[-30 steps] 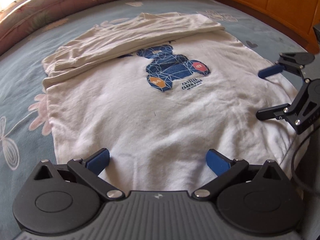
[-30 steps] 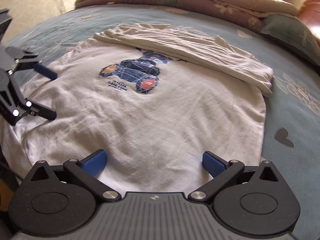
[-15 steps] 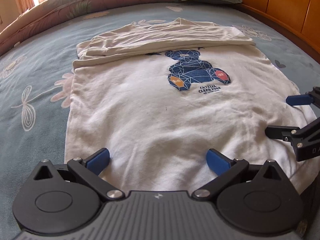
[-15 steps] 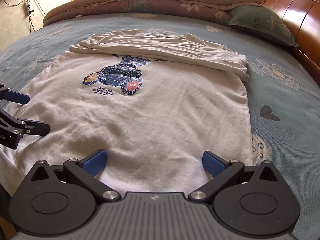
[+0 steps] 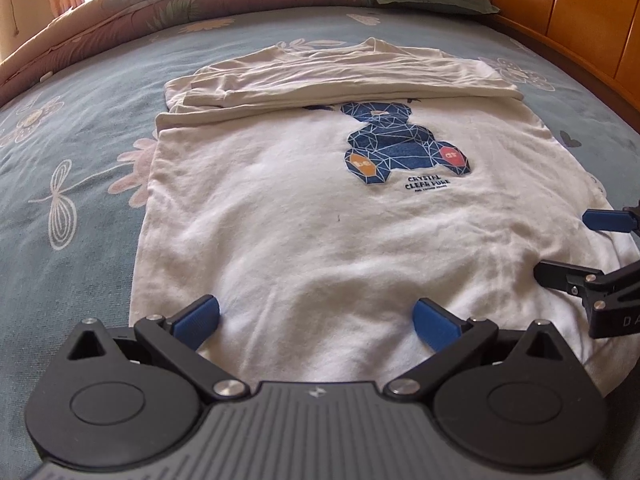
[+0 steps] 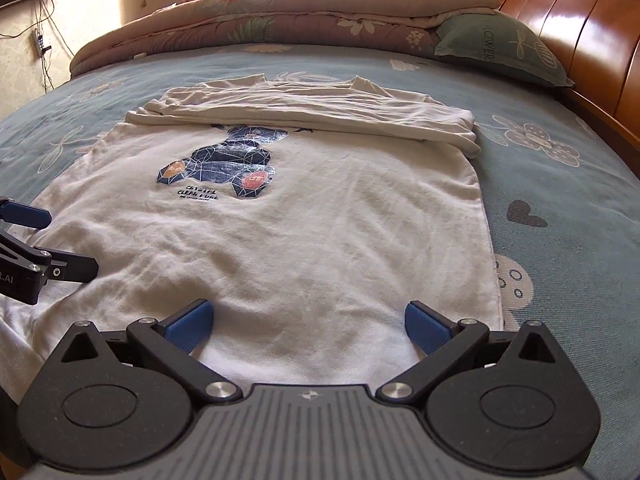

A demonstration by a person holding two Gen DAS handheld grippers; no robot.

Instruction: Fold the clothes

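A white T-shirt (image 5: 304, 216) with a blue bear print (image 5: 396, 144) lies flat on the bed, its far part folded over into a band (image 5: 340, 80). The same shirt (image 6: 304, 216) fills the right wrist view. My left gripper (image 5: 316, 316) is open just above the shirt's near hem, toward its left side. My right gripper (image 6: 308, 322) is open over the near hem toward the right edge. Each gripper shows at the side of the other's view: the right gripper (image 5: 568, 244) and the left gripper (image 6: 68, 240), both with jaws apart and nothing between them.
The bed has a grey-blue flowered sheet (image 5: 80, 184). A rolled quilt (image 6: 280, 12) and a green pillow (image 6: 496, 48) lie at the far end. A wooden headboard (image 6: 580, 40) runs along the right. A wall with cables (image 6: 40, 40) is at the left.
Both grippers have swung and pulled back to face the shirt squarely from its near hem. They stay open, and the shirt has not moved.
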